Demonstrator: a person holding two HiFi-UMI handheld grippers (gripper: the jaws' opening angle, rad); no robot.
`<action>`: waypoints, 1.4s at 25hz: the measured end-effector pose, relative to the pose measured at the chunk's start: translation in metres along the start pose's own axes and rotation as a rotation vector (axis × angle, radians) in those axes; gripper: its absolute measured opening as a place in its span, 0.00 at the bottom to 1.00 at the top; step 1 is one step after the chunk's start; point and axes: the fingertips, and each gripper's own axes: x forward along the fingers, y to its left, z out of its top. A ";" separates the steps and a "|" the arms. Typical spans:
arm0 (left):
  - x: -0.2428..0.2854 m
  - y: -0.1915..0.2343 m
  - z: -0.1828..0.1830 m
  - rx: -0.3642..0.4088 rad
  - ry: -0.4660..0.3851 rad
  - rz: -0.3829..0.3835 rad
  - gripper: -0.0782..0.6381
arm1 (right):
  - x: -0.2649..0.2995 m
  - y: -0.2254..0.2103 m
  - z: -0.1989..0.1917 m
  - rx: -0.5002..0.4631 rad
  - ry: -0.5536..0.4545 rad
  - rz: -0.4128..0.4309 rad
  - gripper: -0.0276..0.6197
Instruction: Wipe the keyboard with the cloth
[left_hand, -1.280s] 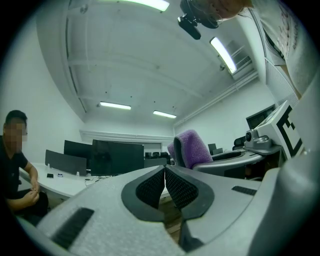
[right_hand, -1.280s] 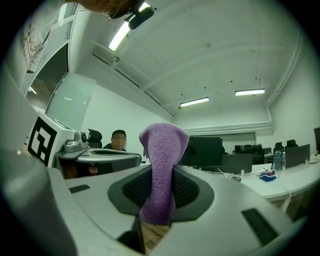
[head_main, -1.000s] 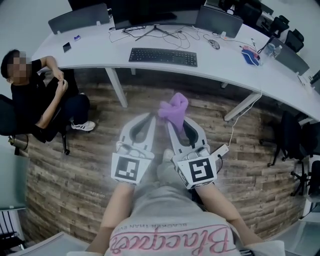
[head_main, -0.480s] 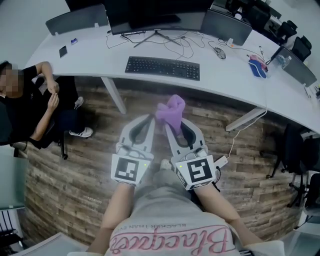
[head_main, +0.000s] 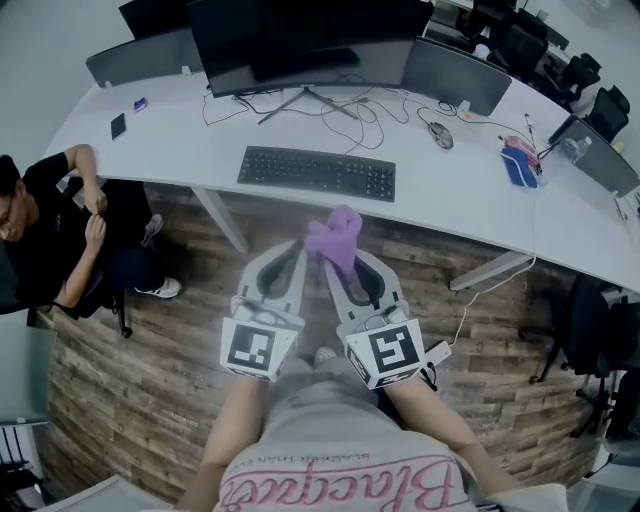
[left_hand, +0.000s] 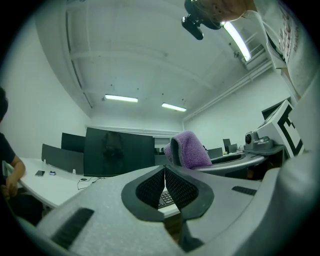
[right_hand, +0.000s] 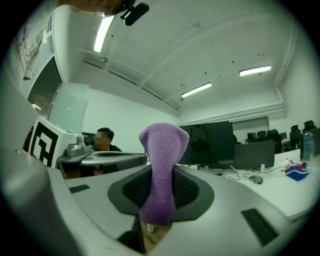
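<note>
A black keyboard (head_main: 317, 172) lies on the long white desk (head_main: 170, 135), in front of a dark monitor (head_main: 300, 35). My right gripper (head_main: 337, 256) is shut on a purple cloth (head_main: 334, 236), held over the wooden floor short of the desk edge. In the right gripper view the purple cloth (right_hand: 161, 170) stands up between the jaws. My left gripper (head_main: 289, 258) is beside it, shut and empty. The left gripper (left_hand: 164, 176) shows its pads closed together, with the cloth (left_hand: 190, 149) to its right and a bit of the keyboard (left_hand: 166, 198) beyond.
A seated person (head_main: 45, 240) is at the left by the desk end. A mouse (head_main: 441, 137), cables (head_main: 355, 105), a phone (head_main: 118, 126) and a blue object (head_main: 520, 165) lie on the desk. More monitors (head_main: 455, 75) stand at the back. Chairs (head_main: 590, 330) are at the right.
The desk and keyboard have come closer in the head view as both grippers move forward together. The cloth stays held in the right gripper.
</note>
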 end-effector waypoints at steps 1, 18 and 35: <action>0.006 0.003 -0.001 0.005 -0.001 0.001 0.12 | 0.005 -0.005 0.000 0.003 -0.003 0.000 0.18; 0.091 0.069 -0.016 0.028 0.037 -0.022 0.12 | 0.096 -0.061 -0.007 0.042 0.034 -0.037 0.18; 0.146 0.229 -0.063 0.002 0.114 0.016 0.12 | 0.263 -0.057 -0.027 0.037 0.143 0.027 0.18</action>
